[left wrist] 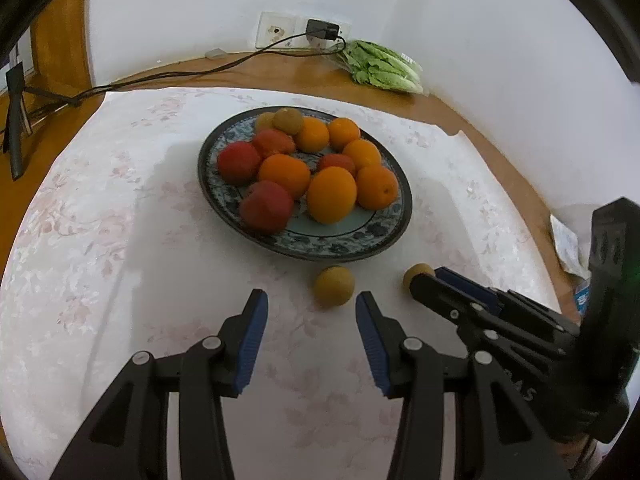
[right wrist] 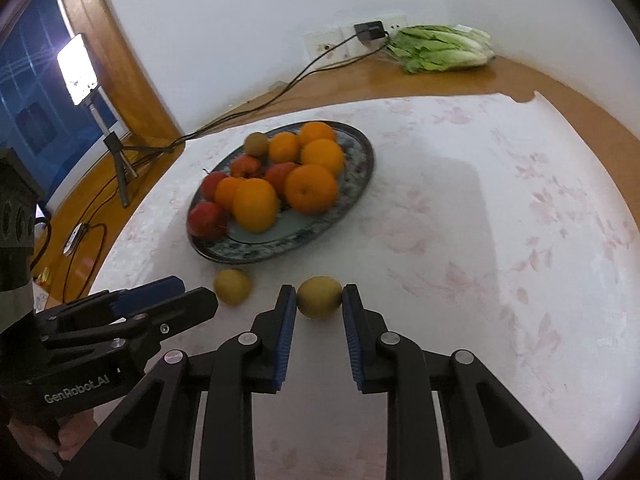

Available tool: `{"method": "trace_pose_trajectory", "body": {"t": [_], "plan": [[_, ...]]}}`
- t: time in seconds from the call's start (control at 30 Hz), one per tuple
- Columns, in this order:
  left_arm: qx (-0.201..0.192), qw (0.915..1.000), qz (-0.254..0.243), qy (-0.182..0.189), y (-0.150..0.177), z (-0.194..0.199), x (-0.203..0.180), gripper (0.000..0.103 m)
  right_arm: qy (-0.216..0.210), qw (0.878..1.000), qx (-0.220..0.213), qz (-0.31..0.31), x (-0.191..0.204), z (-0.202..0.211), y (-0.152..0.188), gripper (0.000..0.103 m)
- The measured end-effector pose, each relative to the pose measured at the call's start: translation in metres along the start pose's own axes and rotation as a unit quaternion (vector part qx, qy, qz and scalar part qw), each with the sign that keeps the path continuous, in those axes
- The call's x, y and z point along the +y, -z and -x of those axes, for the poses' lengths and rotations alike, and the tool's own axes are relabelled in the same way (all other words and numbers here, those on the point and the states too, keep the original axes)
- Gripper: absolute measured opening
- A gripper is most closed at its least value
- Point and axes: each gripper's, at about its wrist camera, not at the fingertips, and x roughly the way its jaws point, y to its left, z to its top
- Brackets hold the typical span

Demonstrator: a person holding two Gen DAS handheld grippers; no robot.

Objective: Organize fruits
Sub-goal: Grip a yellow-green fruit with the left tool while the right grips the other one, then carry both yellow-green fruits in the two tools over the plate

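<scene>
A blue patterned plate (left wrist: 352,240) (right wrist: 352,184) holds several oranges (left wrist: 331,194), red apples (left wrist: 266,206) and brownish-green kiwis (left wrist: 287,120). Two more kiwis lie on the white cloth in front of the plate. My left gripper (left wrist: 312,300) is open, just short of one kiwi (left wrist: 334,286) (right wrist: 232,286). My right gripper (right wrist: 319,296) is shut on the other kiwi (right wrist: 319,297) at its fingertips, resting on the cloth. In the left wrist view the right gripper (left wrist: 430,280) partly hides that kiwi (left wrist: 416,272).
A floral white cloth (left wrist: 120,240) covers a round wooden table (left wrist: 280,72). A lettuce in plastic (left wrist: 384,66) (right wrist: 444,50) lies at the back by the wall. A charger and cable (left wrist: 324,30) run left to a small tripod (left wrist: 16,120).
</scene>
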Motion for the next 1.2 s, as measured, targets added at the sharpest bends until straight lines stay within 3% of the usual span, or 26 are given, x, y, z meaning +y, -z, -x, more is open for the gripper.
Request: {"method": "trace_pose_trajectory", "body": {"t": [0.17,0.43,1.2], "plan": [[-0.003,0.9998,-0.017,-0.008,0.000,-0.007,-0.012,0.045,0.008,1.000,-0.010,0.007,-0.003,0.004,0.001,0.025],[-0.003,0.9996,-0.028,-0.005,0.001,-0.018,-0.022,0.026,-0.006,1.000,-0.019,0.002,-0.008,0.003,0.003,0.025],[-0.013,0.9996,-0.022,0.007,0.003,-0.004,-0.015,0.025,-0.016,1.000,-0.010,-0.018,-0.009,-0.004,0.003,0.028]]}}
